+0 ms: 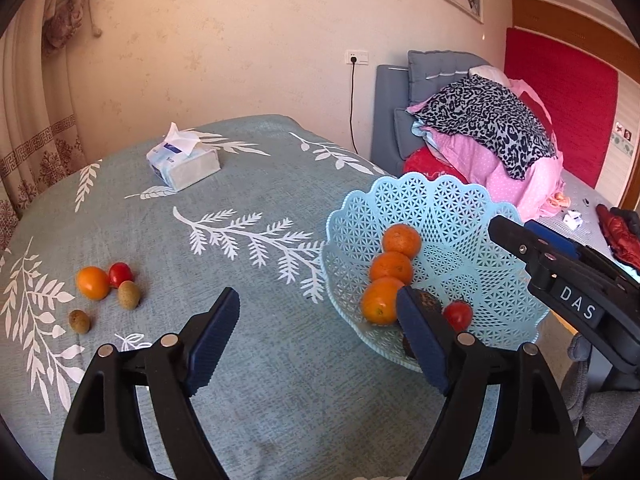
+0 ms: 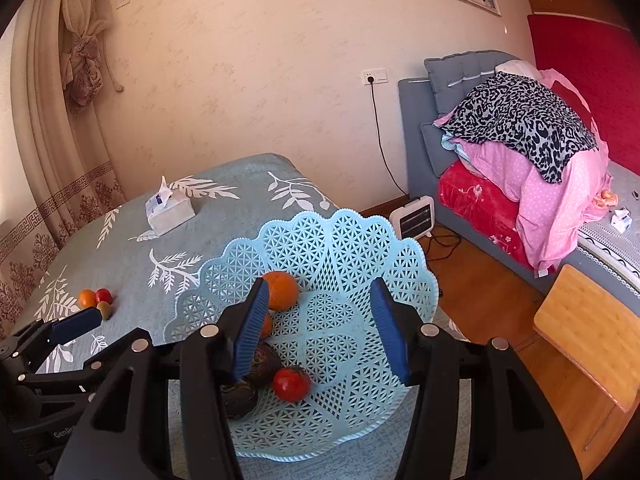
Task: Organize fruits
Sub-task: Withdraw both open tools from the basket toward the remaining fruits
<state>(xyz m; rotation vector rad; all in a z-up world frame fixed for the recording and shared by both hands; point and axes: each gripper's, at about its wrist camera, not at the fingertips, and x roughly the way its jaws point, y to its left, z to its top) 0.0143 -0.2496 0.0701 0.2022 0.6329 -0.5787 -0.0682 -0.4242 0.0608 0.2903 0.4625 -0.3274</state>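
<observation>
While both tongs (image 1: 316, 336) (image 2: 320, 328) gape empty — 3 oranges (image 1: 391, 270) sit in the basket (image 1: 460, 216).

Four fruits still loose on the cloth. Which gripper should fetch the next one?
Left, probably. The left gripper is open and empty over the cloth, on the side of the loose orange and its neighbours. The right gripper hangs open over the basket, farther from them.

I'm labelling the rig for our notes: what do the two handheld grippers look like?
Both match: the left gripper and right gripper have black plastic frames, silver round pivot bolts and two blue ribbed pads. The right gripper's body, in the left view, carries a tag lettered DAS.
</observation>
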